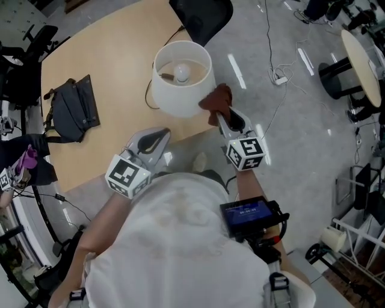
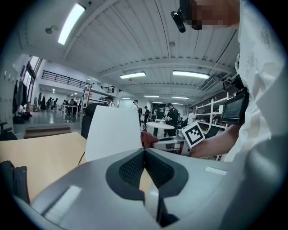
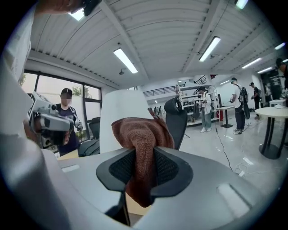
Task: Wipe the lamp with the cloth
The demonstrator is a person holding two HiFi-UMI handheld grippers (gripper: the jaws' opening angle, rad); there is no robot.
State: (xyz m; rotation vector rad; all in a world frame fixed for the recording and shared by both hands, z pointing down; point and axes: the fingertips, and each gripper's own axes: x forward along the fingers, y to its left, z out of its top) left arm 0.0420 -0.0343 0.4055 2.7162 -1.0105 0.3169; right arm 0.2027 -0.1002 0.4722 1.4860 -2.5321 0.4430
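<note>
A white lamp with a drum shade and a bulb stands near the wooden table's front edge. My right gripper is shut on a brown cloth, which bunches up against the shade's right side. In the right gripper view the cloth hangs between the jaws with the shade just behind it. My left gripper is shut with nothing in it, in front of the lamp and apart from it. The left gripper view shows the shade ahead.
A dark bag lies on the wooden table at the left. A black office chair stands behind the lamp. Cables run across the grey floor at the right. People stand in the room's background.
</note>
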